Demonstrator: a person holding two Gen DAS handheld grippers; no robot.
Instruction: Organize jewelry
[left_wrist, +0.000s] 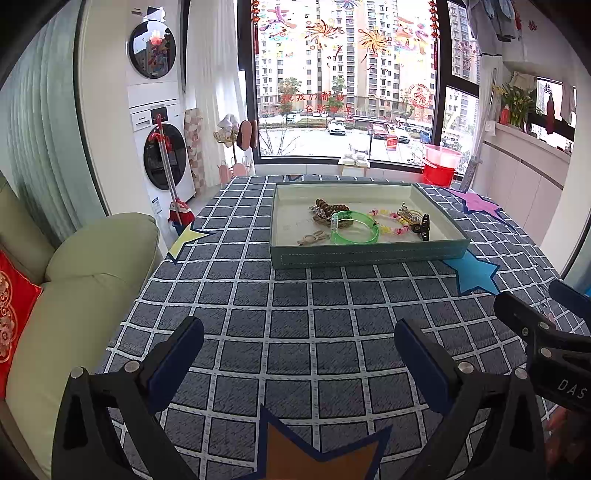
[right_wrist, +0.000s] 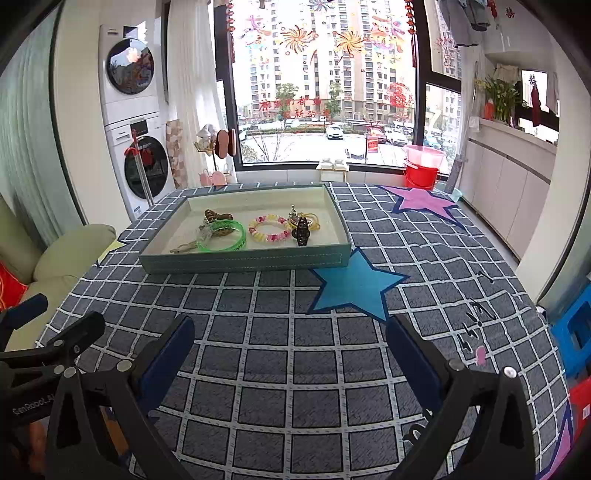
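Both grippers, left gripper (left_wrist: 299, 354) and right gripper (right_wrist: 290, 350), hang apart, empty, near the checked surface (right_wrist: 295, 369). Shallow teal tray (right_wrist: 243, 258) far ahead holds translucent green plastic bangle (right_wrist: 221, 240), pink-yellow beaded bracelet (right_wrist: 269, 229). Advance level, pinch one rim only.

Black gripper frames, silver screws, blue-padded fingers (left_wrist: 177, 354).

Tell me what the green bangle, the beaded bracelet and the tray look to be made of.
Green bangle: likely translucent plastic or resin, glossy.
Beaded bracelet: pink and yellow beads, probably plastic; too small to confirm.
Tray: teal stitched covering, perhaps faux leather, with a pale lining.
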